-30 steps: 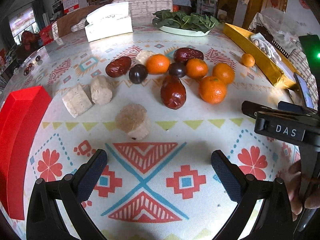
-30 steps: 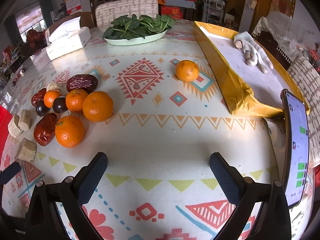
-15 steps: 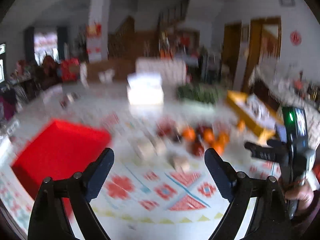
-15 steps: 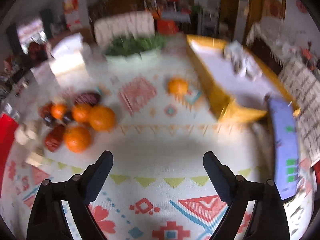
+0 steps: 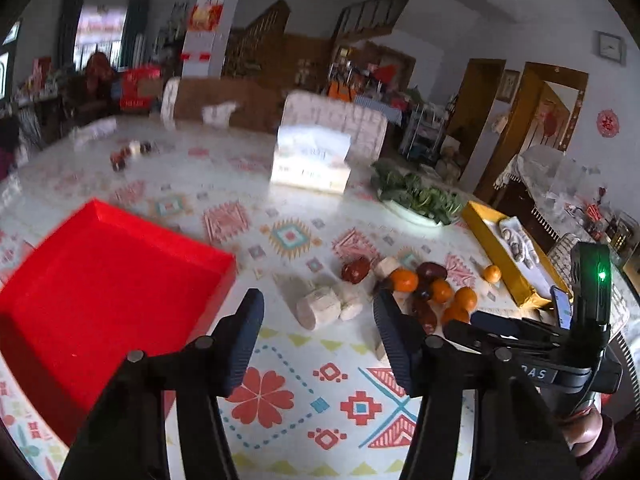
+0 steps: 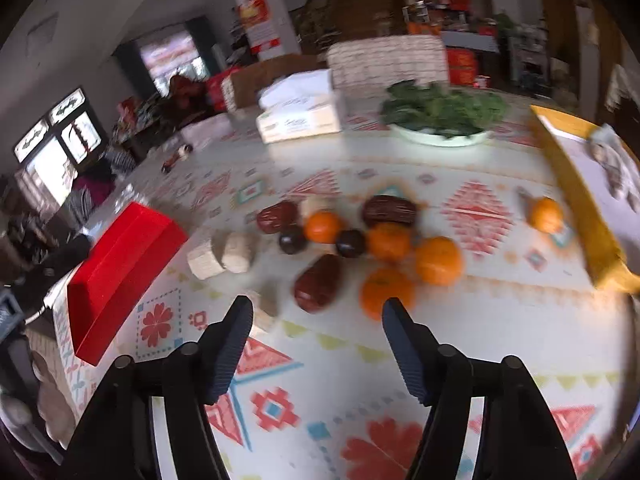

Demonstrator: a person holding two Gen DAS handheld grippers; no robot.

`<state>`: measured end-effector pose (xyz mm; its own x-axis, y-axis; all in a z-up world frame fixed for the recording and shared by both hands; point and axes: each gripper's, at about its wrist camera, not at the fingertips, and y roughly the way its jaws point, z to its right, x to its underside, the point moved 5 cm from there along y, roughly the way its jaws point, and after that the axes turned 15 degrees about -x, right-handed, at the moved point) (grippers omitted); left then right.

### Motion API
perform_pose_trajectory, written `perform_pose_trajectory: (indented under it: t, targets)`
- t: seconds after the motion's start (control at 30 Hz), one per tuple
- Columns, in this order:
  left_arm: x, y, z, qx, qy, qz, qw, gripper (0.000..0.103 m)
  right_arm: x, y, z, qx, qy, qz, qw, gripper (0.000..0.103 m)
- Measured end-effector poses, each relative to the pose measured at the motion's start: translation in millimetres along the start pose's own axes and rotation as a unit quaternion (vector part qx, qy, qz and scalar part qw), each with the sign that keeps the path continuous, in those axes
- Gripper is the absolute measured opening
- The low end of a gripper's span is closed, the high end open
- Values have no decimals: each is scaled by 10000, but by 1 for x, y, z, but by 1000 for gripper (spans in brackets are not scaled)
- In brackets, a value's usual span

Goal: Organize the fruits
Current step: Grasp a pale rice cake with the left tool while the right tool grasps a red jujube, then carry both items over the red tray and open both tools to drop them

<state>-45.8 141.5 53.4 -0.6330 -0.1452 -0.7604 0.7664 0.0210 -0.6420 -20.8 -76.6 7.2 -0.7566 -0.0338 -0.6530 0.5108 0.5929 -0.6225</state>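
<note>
Above the table (image 5: 304,364), both grippers (left (image 5: 318,336), right (image 6: 316,342)) have been narrowing, half-open, holding nothing.

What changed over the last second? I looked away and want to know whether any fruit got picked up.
Both tools, left and right, lifted and their jaws have just been closing partway, with nothing between them. The oranges, the dates and the red tray stayed put.

A lived-in home, a dining and living room in one: beyond the fingers, a patterned cloth covers the worktop (image 5: 288,236), with a tissue box (image 5: 310,164), a plate of greens (image 5: 416,200), a staircase (image 5: 360,20) and wooden doors (image 5: 476,120) behind.
</note>
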Motion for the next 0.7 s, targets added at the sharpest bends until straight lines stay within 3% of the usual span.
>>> perform_pose_trajectory:
  t: [0.2,0.27,0.43,0.57,0.6,0.63,0.7]
  targets:
    - [4,44,9,-42,253,-462,9986,57,-6,42,0,252,40,-329,9991,56]
    - [8,61,14,-60,377,-622,9973,57,-7,46,4,241,55,-315,9992,50]
    - [11,87,23,-118,522,-802,9953,57,-7,46,3,305,-69,-257,9992,48]
    - [14,101,29,-4,542,-958,9939,57,-5,48,0,288,-168,-323,9989,38]
    - [14,103,29,33,515,-953,9941,55,-3,50,-1,312,-229,-373,9986,37]
    - [15,103,29,101,475,-951,9943,42,-1,52,-2,316,-262,-419,9983,36]
    - [16,102,29,153,480,-961,9941,40,0,53,-3,332,-285,-420,9982,36]
